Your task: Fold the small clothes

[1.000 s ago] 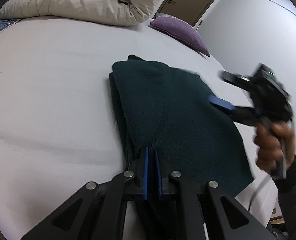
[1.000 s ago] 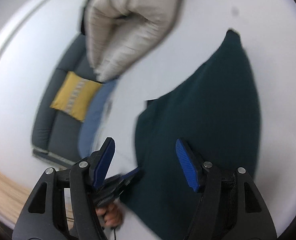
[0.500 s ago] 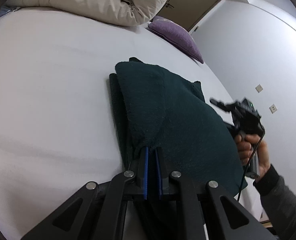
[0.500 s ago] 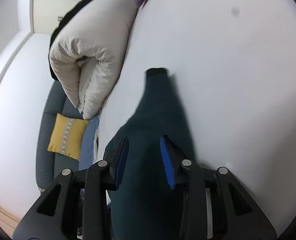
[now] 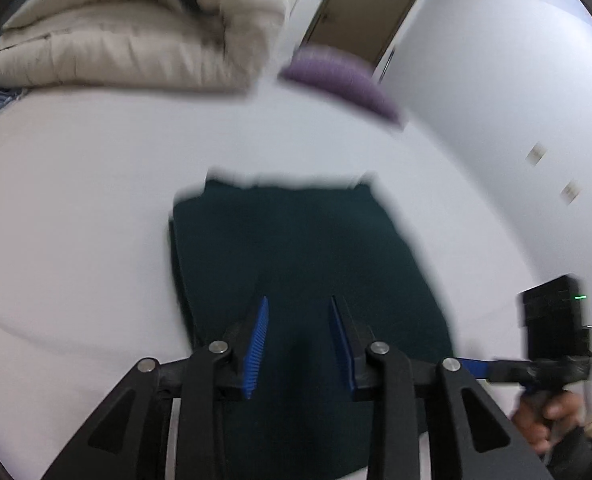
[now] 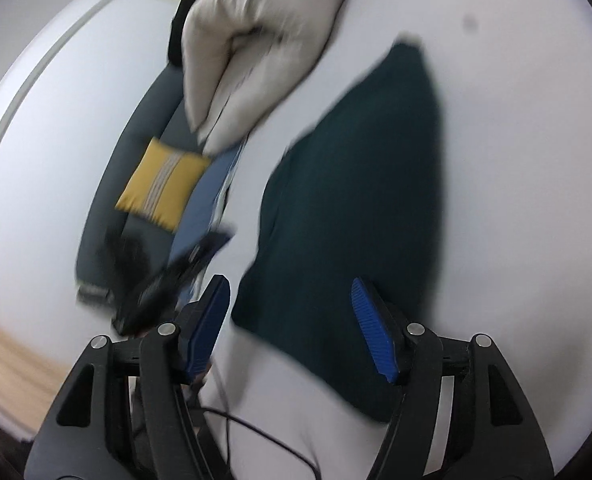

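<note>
Lying lengthwise away: folded garment (image 5: 296, 256)

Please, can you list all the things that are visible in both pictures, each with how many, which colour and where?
garment: one, dark green, folded, flat on the bed.
bed: one, white sheet, under the garment.
duvet: one, beige, rolled at the bed's far end.
pillow: one, purple, beside the duvet.
sofa: one, dark grey, beyond the bed.
cushion: one, yellow, on the sofa.
door: one, brown, far wall.
left gripper: one, black with blue pads, open above the garment.
right gripper: one, same colours, open.
</note>
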### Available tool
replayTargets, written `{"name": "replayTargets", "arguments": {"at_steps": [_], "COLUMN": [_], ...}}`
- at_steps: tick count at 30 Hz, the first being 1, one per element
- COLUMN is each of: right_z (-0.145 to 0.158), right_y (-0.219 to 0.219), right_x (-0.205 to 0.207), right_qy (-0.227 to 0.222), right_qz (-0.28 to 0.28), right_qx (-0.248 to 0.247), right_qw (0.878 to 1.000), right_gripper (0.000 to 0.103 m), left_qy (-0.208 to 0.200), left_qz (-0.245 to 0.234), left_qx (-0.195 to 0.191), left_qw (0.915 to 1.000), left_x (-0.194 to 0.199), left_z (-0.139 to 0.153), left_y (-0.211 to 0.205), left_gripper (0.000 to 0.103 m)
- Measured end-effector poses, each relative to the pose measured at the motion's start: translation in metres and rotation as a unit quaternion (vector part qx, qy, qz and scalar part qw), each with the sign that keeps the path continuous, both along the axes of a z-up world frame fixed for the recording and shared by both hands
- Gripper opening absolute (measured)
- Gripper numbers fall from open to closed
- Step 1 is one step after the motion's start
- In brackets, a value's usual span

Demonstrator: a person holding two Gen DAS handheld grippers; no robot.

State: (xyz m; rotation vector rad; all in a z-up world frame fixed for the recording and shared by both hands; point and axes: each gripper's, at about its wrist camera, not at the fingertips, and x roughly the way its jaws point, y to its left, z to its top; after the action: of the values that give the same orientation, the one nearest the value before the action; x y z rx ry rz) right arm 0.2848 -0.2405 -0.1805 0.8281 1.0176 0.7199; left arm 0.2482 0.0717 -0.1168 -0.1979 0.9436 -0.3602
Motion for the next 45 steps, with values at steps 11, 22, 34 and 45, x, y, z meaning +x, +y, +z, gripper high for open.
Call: {"name": "replayTargets", "arguments": {"at_steps": [11, 22, 34, 45], "right_z": [-0.028, 0.039, 0.012, -0.007], "right_y": [-0.022, 0.001, 0.019, -0.026], "right_x": [-0.053, -0.017, 0.029, 0.010], "right_qy": [0.034, -0.019, -0.019, 0.032], "right_qz": [0.013, 0.001, -0.042, -0.073], "right_qx": [-0.020, -0.064, -0.039, -0.045], "right_qw": [0.999, 0.998, 0.998, 0.996], "right_gripper": [0.055, 0.063, 0.066, 0.085], "left_qy": [-0.005, -0.011, -0.019, 0.080], "left_qz": [-0.001, -0.005, 0.009, 0.063], "left_qx": [0.043, 0.055, -0.009, -0.141], "left_qw": [0.9991, 0.9984, 0.9997, 0.9848], "left_x": [-0.002, -0.003, -0.021, 0.002], "left_z": [-0.016, -0.017, 0.001, -0.031], "left_y": [0.000, -0.002, 0.026, 0.083], "left_gripper": [0.027, 0.027, 0.029, 0.068]}}
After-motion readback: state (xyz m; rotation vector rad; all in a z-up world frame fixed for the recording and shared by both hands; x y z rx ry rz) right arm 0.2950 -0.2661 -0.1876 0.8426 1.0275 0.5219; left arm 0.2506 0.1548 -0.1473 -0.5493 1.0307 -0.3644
